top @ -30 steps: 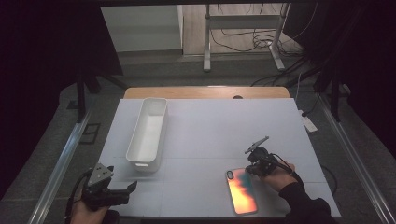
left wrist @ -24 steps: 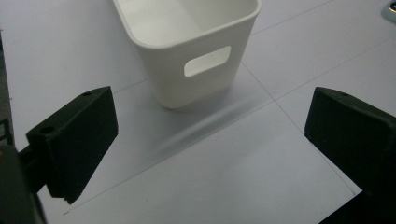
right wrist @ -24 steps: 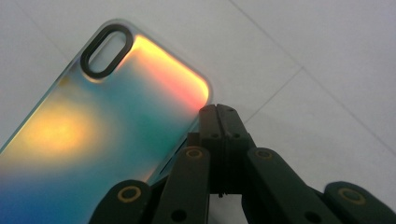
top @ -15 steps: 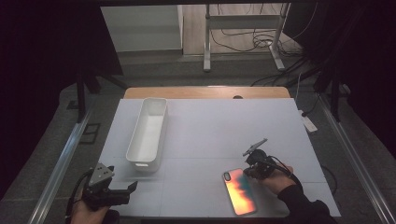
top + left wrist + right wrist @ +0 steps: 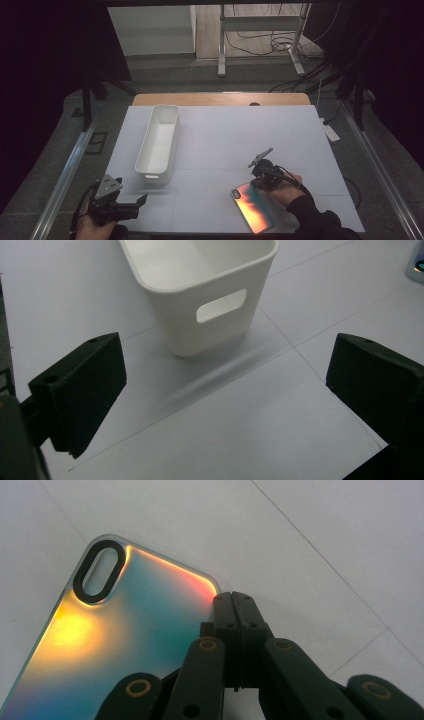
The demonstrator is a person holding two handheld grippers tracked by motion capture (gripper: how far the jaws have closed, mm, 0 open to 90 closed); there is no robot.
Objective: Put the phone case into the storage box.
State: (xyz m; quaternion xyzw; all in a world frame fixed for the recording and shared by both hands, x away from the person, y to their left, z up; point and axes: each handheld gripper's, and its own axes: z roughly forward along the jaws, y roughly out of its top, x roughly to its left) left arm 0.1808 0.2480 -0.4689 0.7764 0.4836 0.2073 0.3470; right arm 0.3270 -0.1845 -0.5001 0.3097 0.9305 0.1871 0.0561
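Note:
An iridescent phone case [image 5: 252, 207] lies flat on the white table near the front right, its camera cutout [image 5: 99, 571] at the far-left corner. My right gripper [image 5: 257, 183] is shut, jaws pressed together. Its tips [image 5: 235, 599] rest against the case's [image 5: 115, 645] far corner edge, with nothing between them. A white oblong bin [image 5: 150, 137] stands left of centre. At the front left corner my left gripper [image 5: 131, 198] hovers open. Its jaws [image 5: 225, 390] stand wide apart over bare table, pointing at the bin's near end wall [image 5: 210, 320] with its handle slot.
The white table cover [image 5: 225, 135] has a wooden strip [image 5: 215, 98] at its back edge. A white power strip [image 5: 330, 132] lies off the table's right side. Metal rails run along both sides. Cables and a stand sit on the floor behind.
My right gripper has slid a little to the left, and the phone case has shifted left with it. The left gripper has stayed put.

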